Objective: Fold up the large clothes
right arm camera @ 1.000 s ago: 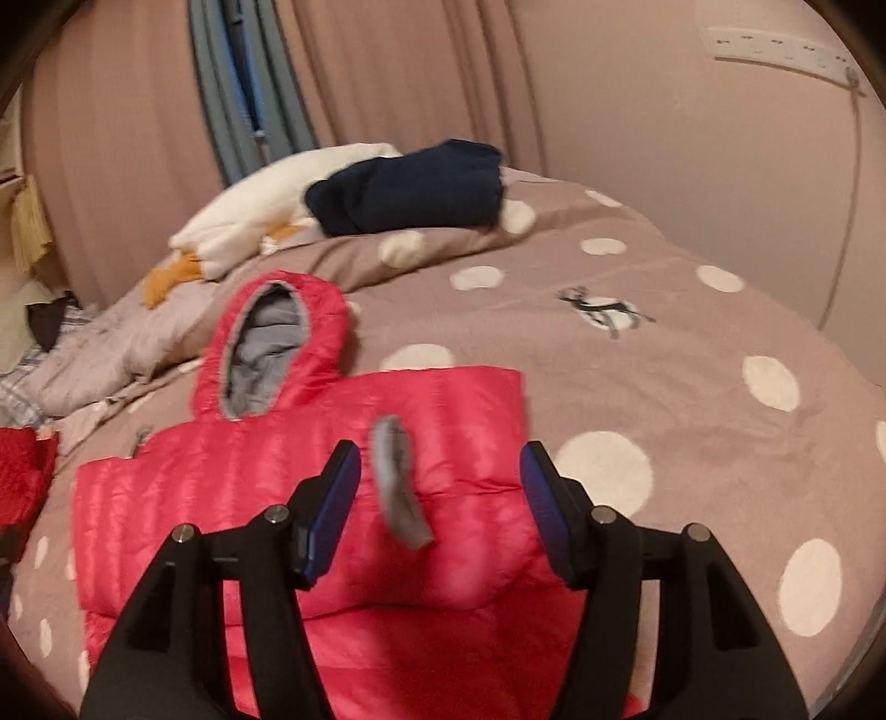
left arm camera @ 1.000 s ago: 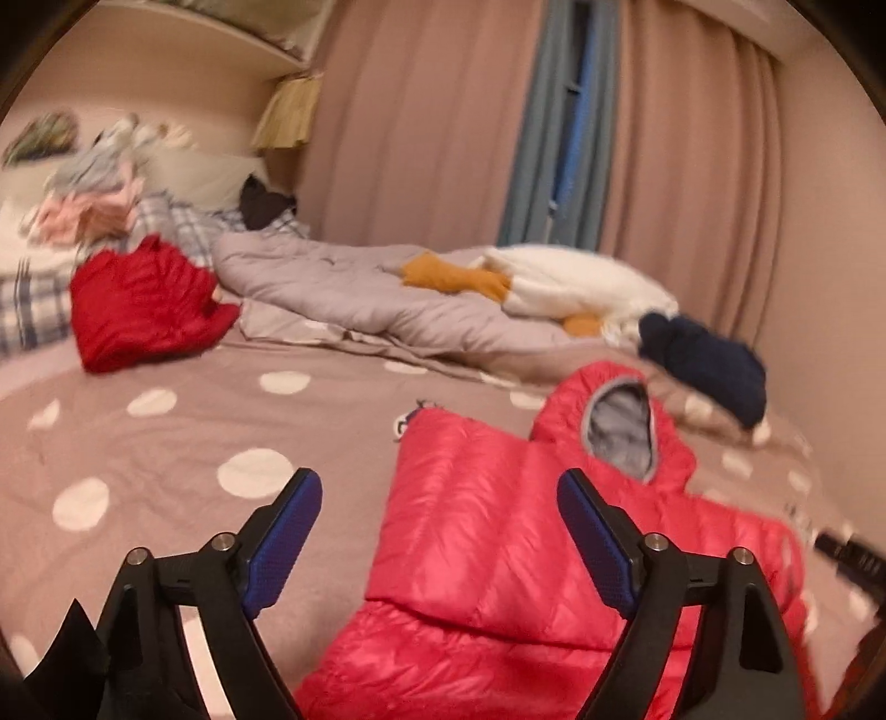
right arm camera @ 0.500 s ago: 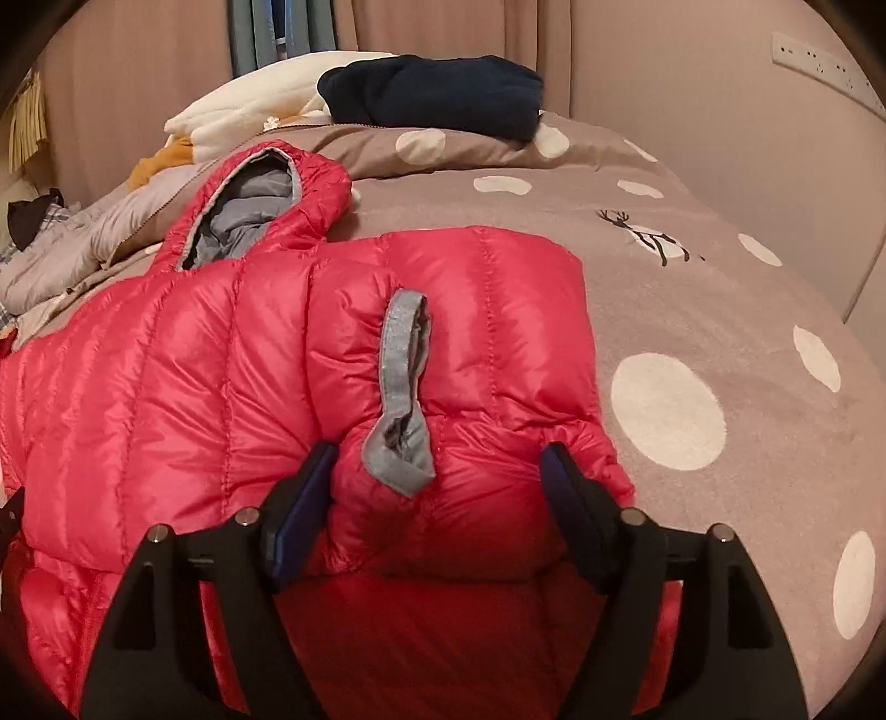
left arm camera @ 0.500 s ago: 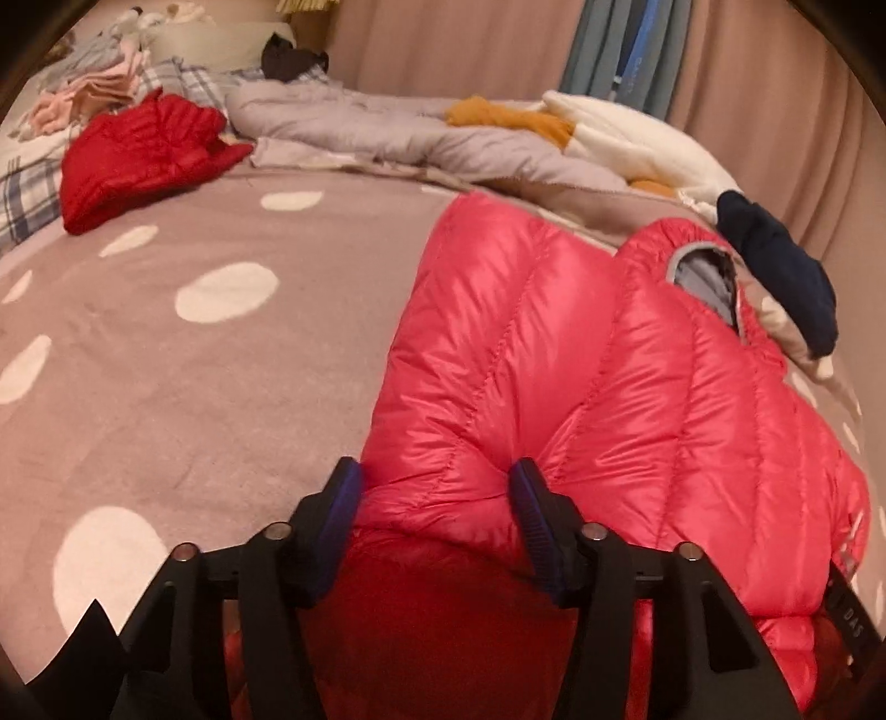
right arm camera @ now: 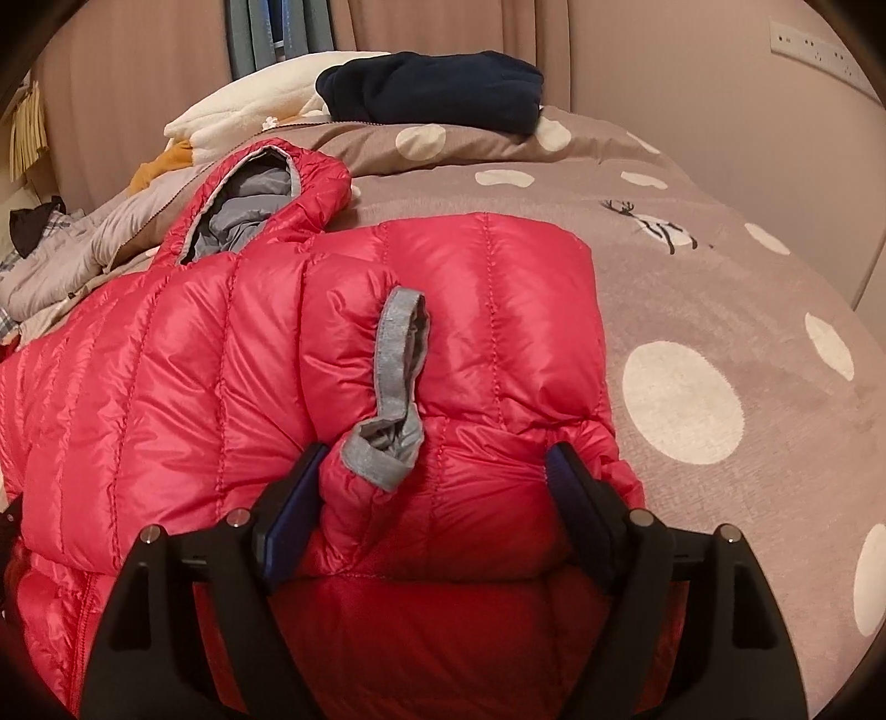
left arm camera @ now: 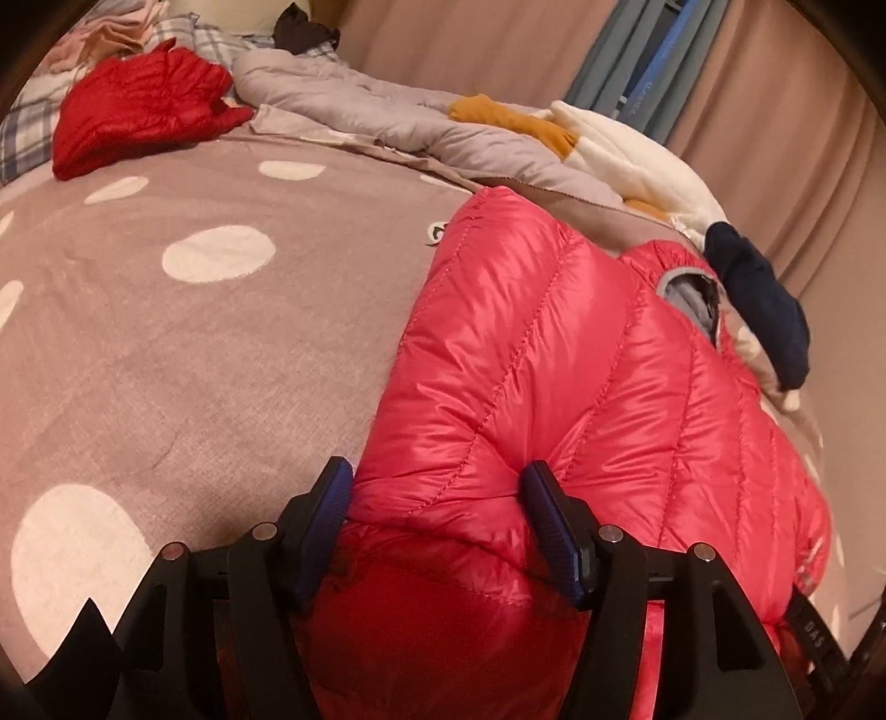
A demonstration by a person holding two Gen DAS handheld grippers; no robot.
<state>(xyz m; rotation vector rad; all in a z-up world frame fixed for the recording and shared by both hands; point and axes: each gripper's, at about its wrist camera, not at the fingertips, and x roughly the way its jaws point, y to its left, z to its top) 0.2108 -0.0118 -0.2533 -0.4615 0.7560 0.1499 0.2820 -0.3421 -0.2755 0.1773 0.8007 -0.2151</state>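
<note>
A pink-red hooded down jacket [left arm camera: 581,360] lies on the dotted brown bedspread [left arm camera: 194,360], its hood [left arm camera: 686,288] toward the far side. In the left wrist view my left gripper [left arm camera: 437,498] has the folded near-left edge of the jacket between its pads. They dent the puffy fabric while the jaws are opening slightly. In the right wrist view the jacket [right arm camera: 194,360] has a sleeve folded inward, its grey cuff [right arm camera: 398,360] lying on top. My right gripper [right arm camera: 437,476] straddles the near edge of that fold. Its jaws are wide and opening, and the fabric bulges between them.
A darker red garment [left arm camera: 133,105] lies at the far left. A grey quilt [left arm camera: 360,105] and a white and orange plush [left arm camera: 626,149] line the far side. A navy garment [right arm camera: 432,88] rests behind the hood. Curtains and a wall with sockets [right arm camera: 814,44] close the room.
Both grippers came down from above the bed onto the jacket's near edge. The left jaws narrowed around the fold. The right jaws widened around the cuffed sleeve.
</note>
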